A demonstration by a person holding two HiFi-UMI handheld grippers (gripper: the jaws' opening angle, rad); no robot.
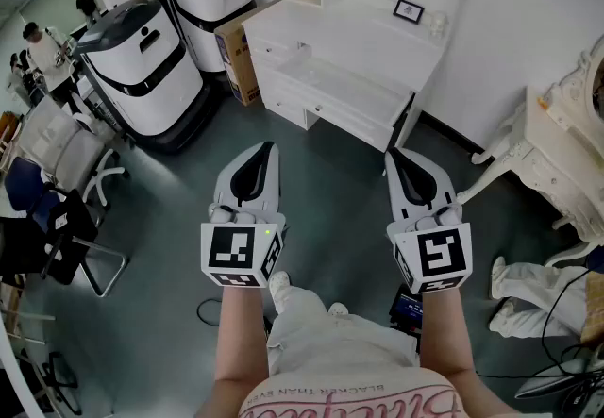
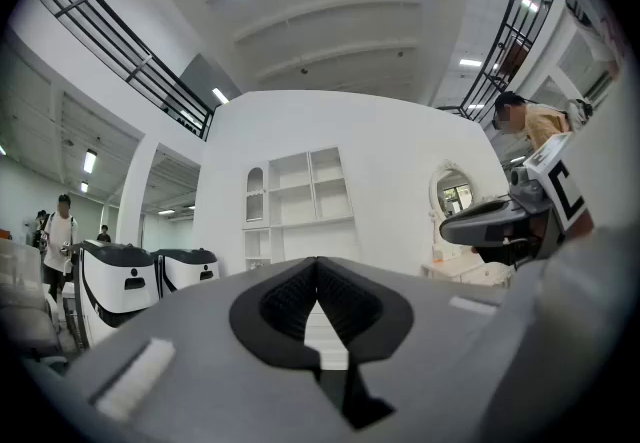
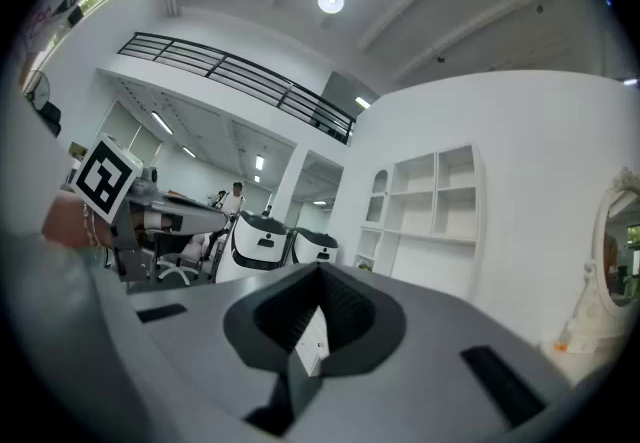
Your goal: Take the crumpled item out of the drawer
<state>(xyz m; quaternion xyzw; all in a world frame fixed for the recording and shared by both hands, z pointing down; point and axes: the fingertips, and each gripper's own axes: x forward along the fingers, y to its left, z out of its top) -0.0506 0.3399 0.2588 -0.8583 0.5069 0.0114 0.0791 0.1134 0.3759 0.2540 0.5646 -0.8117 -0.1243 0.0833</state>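
In the head view a white desk (image 1: 351,67) with shelves stands ahead, its drawer fronts (image 1: 321,110) pushed in. No crumpled item shows in any view. My left gripper (image 1: 267,148) and right gripper (image 1: 391,155) are held side by side over the grey floor, well short of the desk, both pointing at it. Each has its jaws together with nothing between them. The left gripper view shows its own shut tips (image 2: 318,267) and the right gripper (image 2: 498,221) off to the side. In the right gripper view the shut tips (image 3: 320,277) point at the white shelves (image 3: 430,196).
Two white-and-black machines (image 1: 142,62) and a cardboard box (image 1: 242,62) stand left of the desk. Office chairs (image 1: 57,166) crowd the far left, with people behind them. An ornate white table (image 1: 566,138) is at the right. Cables lie on the floor by my feet.
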